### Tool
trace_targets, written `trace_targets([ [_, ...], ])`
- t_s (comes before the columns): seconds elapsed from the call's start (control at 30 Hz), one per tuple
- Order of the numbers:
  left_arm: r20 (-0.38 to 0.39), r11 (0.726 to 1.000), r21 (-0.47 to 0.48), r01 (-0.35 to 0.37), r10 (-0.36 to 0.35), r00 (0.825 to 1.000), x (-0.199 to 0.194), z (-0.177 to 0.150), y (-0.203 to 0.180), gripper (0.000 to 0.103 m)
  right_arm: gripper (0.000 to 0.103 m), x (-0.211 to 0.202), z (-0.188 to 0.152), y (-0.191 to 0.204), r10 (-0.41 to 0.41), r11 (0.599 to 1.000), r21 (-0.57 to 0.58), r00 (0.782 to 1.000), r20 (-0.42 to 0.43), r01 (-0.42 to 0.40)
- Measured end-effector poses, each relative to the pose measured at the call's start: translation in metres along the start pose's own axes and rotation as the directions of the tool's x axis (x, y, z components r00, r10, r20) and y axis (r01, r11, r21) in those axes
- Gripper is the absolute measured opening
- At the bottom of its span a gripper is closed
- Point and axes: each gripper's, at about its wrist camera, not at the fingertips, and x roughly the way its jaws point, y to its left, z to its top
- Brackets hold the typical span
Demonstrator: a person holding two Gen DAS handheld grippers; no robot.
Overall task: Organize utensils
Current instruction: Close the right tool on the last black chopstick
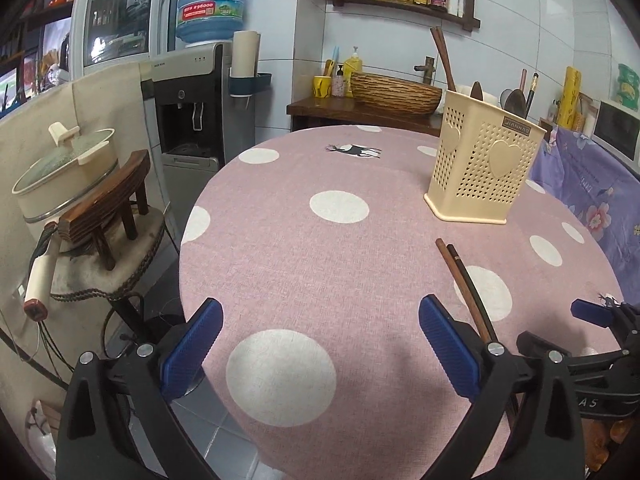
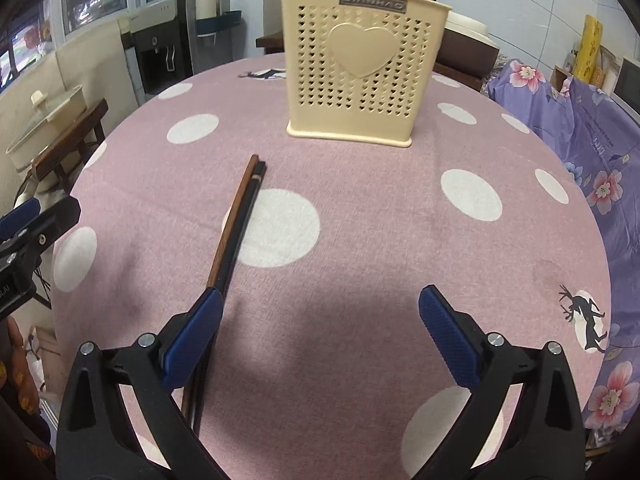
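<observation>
chopsticks [image 2: 236, 220]: two, side by side on tablecloth [image 2: 360, 220] | holder [image 2: 360, 68]: one | left claw [image 1: 320, 336], right claw [image 2: 320, 324]: both spread, empty

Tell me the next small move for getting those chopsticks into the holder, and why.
Probably shift the right gripper sideways over the chopsticks: both grippers are open and empty, the pair lies flat on the tablecloth beside its left finger, short of the holder.

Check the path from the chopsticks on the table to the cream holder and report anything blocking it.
Nothing visible blocks it. The chopsticks lie flat on the tablecloth, their far ends short of the utensil holder, with only bare cloth between. The holder already contains a few utensils, but part of its top looks free.
</observation>
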Motion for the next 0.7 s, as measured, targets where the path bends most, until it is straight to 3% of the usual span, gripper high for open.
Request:
trace_targets([
  [0.43,-0.001,1.000,0.001,0.010,-0.010,1.000,-0.003,-0.001,-0.001,0.098,0.097,0.012,0.001,0.008,0.006,1.000,0.005,0.999,-0.054,-0.005],
  [0.63,-0.003,1.000,0.011,0.019,-0.019,1.000,-0.004,-0.002,-0.004,0.098,0.097,0.012,0.005,0.008,-0.055,0.998,-0.020,0.997,-0.053,0.054],
  [0.7,-0.007,1.000,0.010,0.020,-0.020,1.000,-0.002,-0.002,-0.005,0.098,0.090,0.015,0.006,0.013,-0.069,0.997,-0.046,0.996,-0.053,0.066],
])
